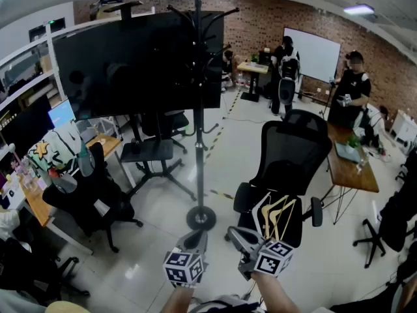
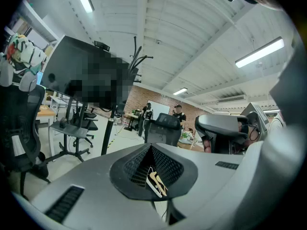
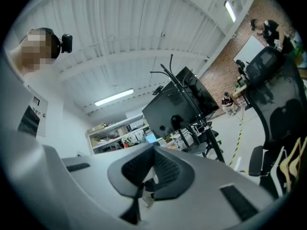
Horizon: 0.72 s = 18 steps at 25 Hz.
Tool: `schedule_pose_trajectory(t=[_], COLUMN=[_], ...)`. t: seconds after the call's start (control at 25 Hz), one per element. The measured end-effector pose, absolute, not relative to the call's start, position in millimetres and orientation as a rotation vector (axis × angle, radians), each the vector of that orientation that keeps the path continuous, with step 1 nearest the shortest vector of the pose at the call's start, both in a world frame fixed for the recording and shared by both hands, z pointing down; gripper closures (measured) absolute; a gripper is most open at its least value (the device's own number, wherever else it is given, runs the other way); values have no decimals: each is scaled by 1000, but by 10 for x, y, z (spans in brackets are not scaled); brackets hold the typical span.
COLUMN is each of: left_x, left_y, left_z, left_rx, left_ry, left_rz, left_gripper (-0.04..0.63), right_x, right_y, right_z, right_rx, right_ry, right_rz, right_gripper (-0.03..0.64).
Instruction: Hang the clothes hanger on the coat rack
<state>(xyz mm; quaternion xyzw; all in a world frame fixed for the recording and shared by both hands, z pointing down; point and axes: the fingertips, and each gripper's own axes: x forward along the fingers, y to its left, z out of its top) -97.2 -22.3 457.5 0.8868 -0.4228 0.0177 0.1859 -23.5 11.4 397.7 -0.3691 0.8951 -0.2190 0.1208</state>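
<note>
The black coat rack (image 1: 199, 109) stands mid-floor on a round base, in front of a big dark screen (image 1: 130, 60). Pale wooden hangers (image 1: 277, 217) lean on the seat of a black office chair (image 1: 293, 152). Low in the head view, my left gripper (image 1: 194, 240) hangs near the rack's base and my right gripper (image 1: 240, 238) just left of the hangers. Both are shut with nothing gripped. The right gripper view has the rack (image 3: 180, 92) ahead and the hangers (image 3: 292, 162) at its right edge. In the left gripper view a sliver of hanger (image 2: 156, 182) shows below the closed pads (image 2: 165, 164).
A second black chair (image 1: 85, 194) and a desk (image 1: 39, 201) stand at the left. A wooden table (image 1: 352, 165) is to the right of the chair. Two people (image 1: 348, 83) stand at the back by a whiteboard (image 1: 316, 51). Bare floor lies round the rack's base.
</note>
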Motion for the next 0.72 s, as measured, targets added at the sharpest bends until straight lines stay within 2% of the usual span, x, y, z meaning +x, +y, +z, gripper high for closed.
schedule_pose_trajectory(t=[0.72], left_x=[-1030], left_y=[-290], left_z=[4549], left_rx=[2493], left_ry=[-1174], left_rz=[40], left_gripper=[604], right_x=[-435], right_y=[83], right_z=[4022], right_rx=[-1085], right_ry=[2676], right_rz=[-633], right_gripper=[607])
